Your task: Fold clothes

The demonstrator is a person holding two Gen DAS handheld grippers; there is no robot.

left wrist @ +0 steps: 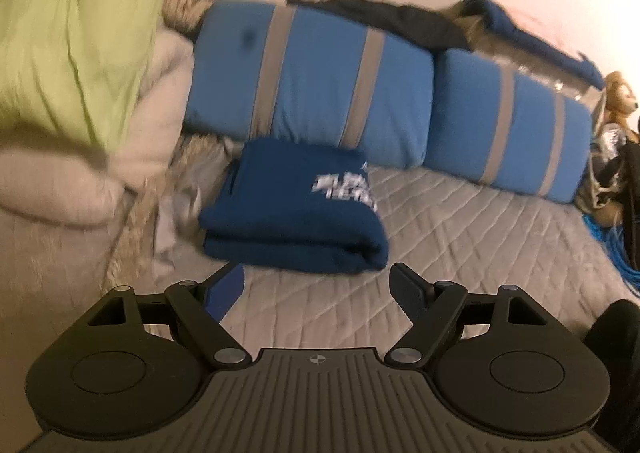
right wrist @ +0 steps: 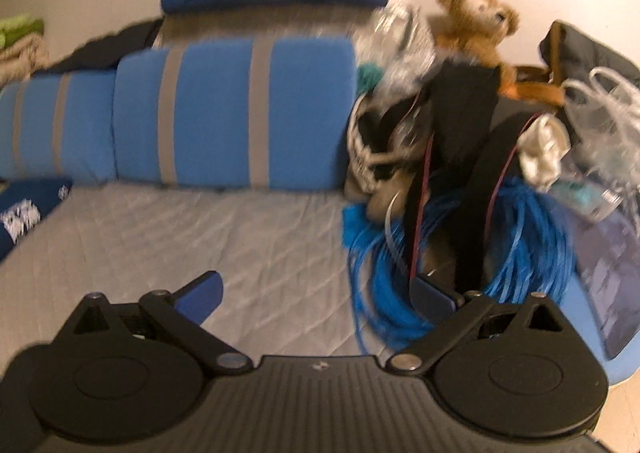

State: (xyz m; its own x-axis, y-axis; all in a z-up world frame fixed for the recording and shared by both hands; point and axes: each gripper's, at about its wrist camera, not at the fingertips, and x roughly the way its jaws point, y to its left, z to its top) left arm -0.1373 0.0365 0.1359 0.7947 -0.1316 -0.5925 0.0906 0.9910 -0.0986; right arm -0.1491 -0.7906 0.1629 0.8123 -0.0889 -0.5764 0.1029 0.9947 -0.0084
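Clothes are lying around the quilted bed (left wrist: pixel 460 221), biggest first: a green heap (left wrist: pixel 72 45) filling the upper left, then the folded navy shirt (left wrist: pixel 296 217) sitting mid-frame, probably finished. Left gripper (left wrist: pixel 316 285) and right gripper (right wrist: pixel 320 289) are both gaping wide, holding nothing.

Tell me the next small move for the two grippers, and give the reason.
Probably swing the left gripper toward the heap of loose clothes at its left to pick the next piece. The navy shirt already lies folded on the grey quilt, and both it and the right gripper are open and hold nothing.
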